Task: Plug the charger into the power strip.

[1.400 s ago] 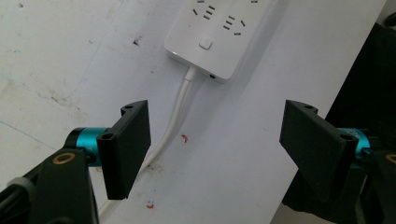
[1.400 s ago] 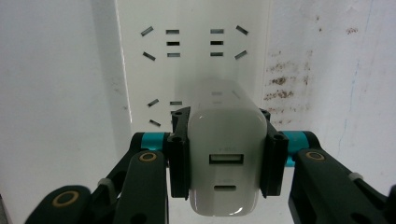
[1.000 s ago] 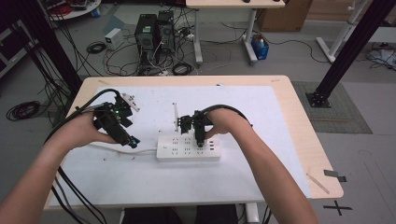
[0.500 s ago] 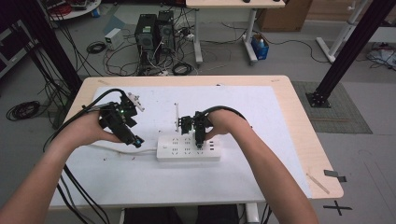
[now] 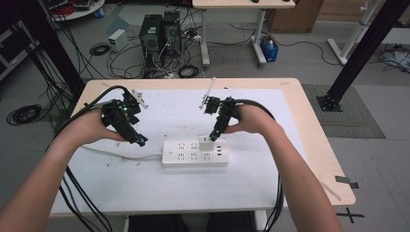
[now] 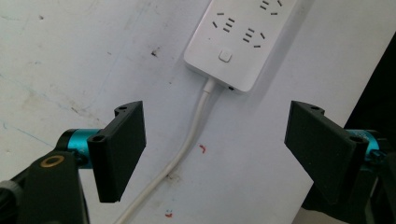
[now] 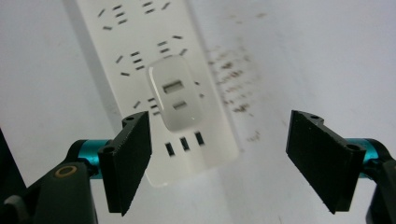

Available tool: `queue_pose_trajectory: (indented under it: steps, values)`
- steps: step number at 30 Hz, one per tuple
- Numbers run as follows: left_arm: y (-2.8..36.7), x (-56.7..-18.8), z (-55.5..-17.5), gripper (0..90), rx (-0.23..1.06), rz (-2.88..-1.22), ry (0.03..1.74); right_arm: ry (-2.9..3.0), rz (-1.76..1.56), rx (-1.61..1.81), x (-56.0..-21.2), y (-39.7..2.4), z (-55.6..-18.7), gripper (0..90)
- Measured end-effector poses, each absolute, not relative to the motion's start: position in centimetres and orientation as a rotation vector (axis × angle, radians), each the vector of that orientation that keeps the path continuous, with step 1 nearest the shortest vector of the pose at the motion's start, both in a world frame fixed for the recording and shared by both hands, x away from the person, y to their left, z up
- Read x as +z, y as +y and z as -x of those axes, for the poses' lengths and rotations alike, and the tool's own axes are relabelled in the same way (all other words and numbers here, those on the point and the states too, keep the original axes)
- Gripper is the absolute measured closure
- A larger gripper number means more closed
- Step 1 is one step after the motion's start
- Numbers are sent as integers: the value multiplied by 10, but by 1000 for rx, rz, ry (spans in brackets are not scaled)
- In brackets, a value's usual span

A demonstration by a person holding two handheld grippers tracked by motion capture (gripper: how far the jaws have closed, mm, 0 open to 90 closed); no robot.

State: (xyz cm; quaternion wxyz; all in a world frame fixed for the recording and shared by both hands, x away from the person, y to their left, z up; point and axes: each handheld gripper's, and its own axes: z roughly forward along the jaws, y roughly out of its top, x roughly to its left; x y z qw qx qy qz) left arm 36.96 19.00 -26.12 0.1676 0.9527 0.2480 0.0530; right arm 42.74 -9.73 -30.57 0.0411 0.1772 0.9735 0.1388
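- A white power strip [image 5: 194, 153] lies flat near the middle of the white table [image 5: 270, 179], its cord [image 5: 121, 154] running off toward the left.
- A white charger [image 5: 206, 143] with 2 USB ports sits plugged into the strip near its right end.
- The right gripper [image 5: 213, 137] hovers just above the charger, jaws spread wide, holding nothing.
- The left gripper [image 5: 140, 141] hangs over the cord beside the strip's left end, jaws also wide apart and empty.
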Motion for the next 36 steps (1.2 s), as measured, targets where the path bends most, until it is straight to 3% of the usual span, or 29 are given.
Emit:
queue_pose_trajectory:
  steps: [10,18,36]
  values:
    - [185,-259,-384,208,200,-2696,746,2633,-1247,482,-275,-184,-412,178]
    - [184,-255,-389,208,230,-2706,726,2507,-1455,476,-267,-233,-402,178]
    - [181,-252,-387,207,232,-2721,711,2552,-1417,454,-265,-236,-399,178]
